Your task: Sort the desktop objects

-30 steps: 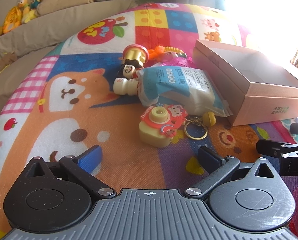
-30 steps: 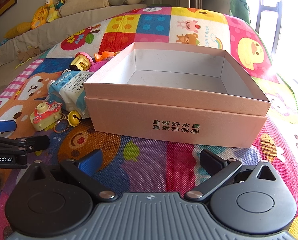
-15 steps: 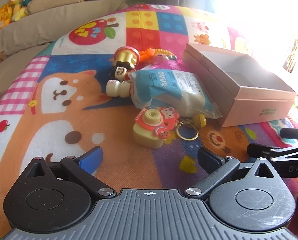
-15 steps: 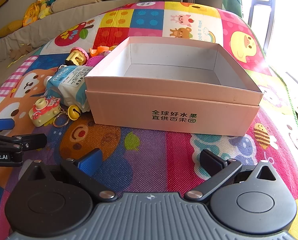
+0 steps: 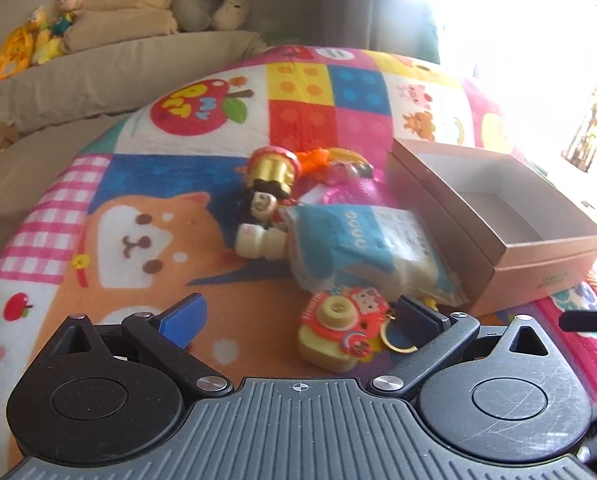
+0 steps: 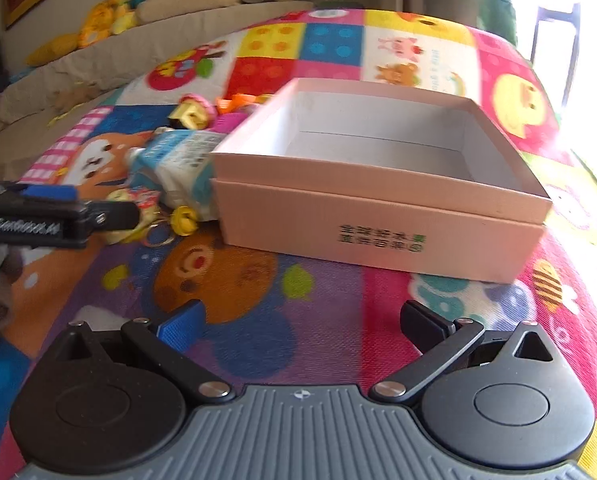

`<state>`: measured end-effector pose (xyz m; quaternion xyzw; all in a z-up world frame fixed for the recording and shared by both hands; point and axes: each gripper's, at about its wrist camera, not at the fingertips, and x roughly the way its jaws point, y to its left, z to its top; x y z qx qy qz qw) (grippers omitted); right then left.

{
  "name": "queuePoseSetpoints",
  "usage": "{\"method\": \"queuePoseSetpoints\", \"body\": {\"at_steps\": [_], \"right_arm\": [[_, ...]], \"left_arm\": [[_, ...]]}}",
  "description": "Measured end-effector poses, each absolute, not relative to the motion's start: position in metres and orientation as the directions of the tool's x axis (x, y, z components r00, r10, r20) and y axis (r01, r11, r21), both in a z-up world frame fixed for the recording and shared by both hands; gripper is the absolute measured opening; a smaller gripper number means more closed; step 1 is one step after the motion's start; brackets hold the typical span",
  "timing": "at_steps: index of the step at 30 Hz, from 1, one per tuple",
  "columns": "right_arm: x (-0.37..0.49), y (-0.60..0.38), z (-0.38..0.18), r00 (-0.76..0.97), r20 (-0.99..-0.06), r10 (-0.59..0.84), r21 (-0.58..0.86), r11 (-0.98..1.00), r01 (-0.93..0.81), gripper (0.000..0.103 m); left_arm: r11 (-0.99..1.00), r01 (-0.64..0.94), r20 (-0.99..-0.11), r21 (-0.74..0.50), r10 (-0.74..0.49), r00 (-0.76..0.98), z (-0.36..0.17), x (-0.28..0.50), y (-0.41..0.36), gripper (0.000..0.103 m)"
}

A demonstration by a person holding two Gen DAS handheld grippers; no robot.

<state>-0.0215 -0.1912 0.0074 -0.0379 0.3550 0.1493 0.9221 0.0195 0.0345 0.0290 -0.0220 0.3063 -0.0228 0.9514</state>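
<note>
The printed characters on the near wall of the pink cardboard box (image 6: 378,216) are smeared by blur in the right wrist view, and strong window glare washes out the far right of the left wrist view. A blue-and-white pouch (image 5: 374,252) covers part of the pile: a figurine with a gold hat (image 5: 268,188) and a small white bottle (image 5: 258,242) poke out at its left, while pink and orange toys (image 5: 334,164) behind it are too jumbled to identify. The toy camera keychain (image 5: 338,330) lies near the left gripper (image 5: 298,312), between its wide-spread fingers and closer to the right one; its ring is partly hidden behind that finger (image 5: 418,314). The right gripper (image 6: 302,318) is likewise spread wide over bare patterned play mat (image 6: 250,280), with open mat between it and the box. The box sits right of the pile, its left wall just beside the pouch, and nothing shows inside on its white floor. Beyond the mat's far edge a beige cushion (image 5: 98,76) holds plush toys (image 5: 38,40).
</note>
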Motion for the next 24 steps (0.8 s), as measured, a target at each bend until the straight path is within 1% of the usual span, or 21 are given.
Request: {"method": "queuePoseSetpoints", "body": {"at_steps": [2, 4, 5, 6, 7, 8, 9, 15, 19, 21, 22, 23, 24], "right_arm": [[-0.03, -0.173, 0.017, 0.697, -0.641, 0.323, 0.011, 0.911, -0.412, 0.103], [-0.034, -0.151, 0.028, 0.696, -0.606, 0.385, -0.014, 0.87, -0.493, 0.102], [-0.032, -0.141, 0.032, 0.691, -0.593, 0.413, -0.012, 0.854, -0.521, 0.094], [-0.028, -0.13, 0.035, 0.678, -0.587, 0.442, -0.004, 0.836, -0.548, 0.089], [-0.023, -0.121, 0.037, 0.662, -0.592, 0.459, 0.007, 0.824, -0.566, 0.082], [-0.016, -0.11, 0.038, 0.645, -0.601, 0.471, 0.021, 0.817, -0.577, 0.078], [-0.009, -0.1, 0.037, 0.633, -0.61, 0.477, 0.034, 0.814, -0.58, 0.077], [0.024, -0.067, 0.019, 0.625, -0.658, 0.421, 0.038, 0.846, -0.531, 0.077], [0.034, -0.06, 0.013, 0.612, -0.653, 0.447, 0.048, 0.83, -0.555, 0.084], [0.038, -0.056, 0.009, 0.59, -0.66, 0.464, 0.056, 0.815, -0.577, 0.084], [0.038, -0.053, 0.008, 0.59, -0.663, 0.46, 0.045, 0.812, -0.582, 0.08], [0.035, -0.053, 0.009, 0.595, -0.662, 0.456, 0.035, 0.811, -0.583, 0.067], [0.032, -0.055, 0.012, 0.582, -0.667, 0.465, 0.04, 0.802, -0.596, 0.063]], "left_arm": [[0.997, -0.048, -0.582, -0.057, 0.005, 0.813, 0.035, 0.019, 0.053, 0.103], [0.992, -0.103, -0.587, -0.075, 0.04, 0.808, 0.039, 0.017, 0.073, 0.103], [0.988, -0.125, -0.588, -0.088, 0.05, 0.807, 0.04, 0.014, 0.082, 0.103], [0.985, -0.144, -0.587, -0.1, 0.058, 0.807, 0.041, 0.012, 0.091, 0.103], [0.981, -0.157, -0.586, -0.11, 0.064, 0.808, 0.042, 0.009, 0.097, 0.103], [0.978, -0.169, -0.582, -0.12, 0.068, 0.81, 0.043, 0.005, 0.103, 0.103], [0.976, -0.175, -0.578, -0.129, 0.069, 0.813, 0.044, 0.002, 0.108, 0.103], [0.972, -0.159, -0.568, -0.173, 0.033, 0.822, 0.043, -0.009, 0.12, 0.103], [0.967, -0.159, -0.574, -0.2, 0.016, 0.819, 0.04, -0.008, 0.121, 0.103], [0.966, -0.158, -0.576, -0.206, 0.011, 0.817, 0.039, -0.008, 0.12, 0.103], [0.966, -0.157, -0.577, -0.206, 0.009, 0.817, 0.039, -0.009, 0.119, 0.103], [0.967, -0.153, -0.577, -0.205, 0.007, 0.816, 0.039, -0.009, 0.118, 0.103], [0.969, -0.145, -0.577, -0.202, 0.002, 0.817, 0.039, -0.01, 0.116, 0.103]]}}
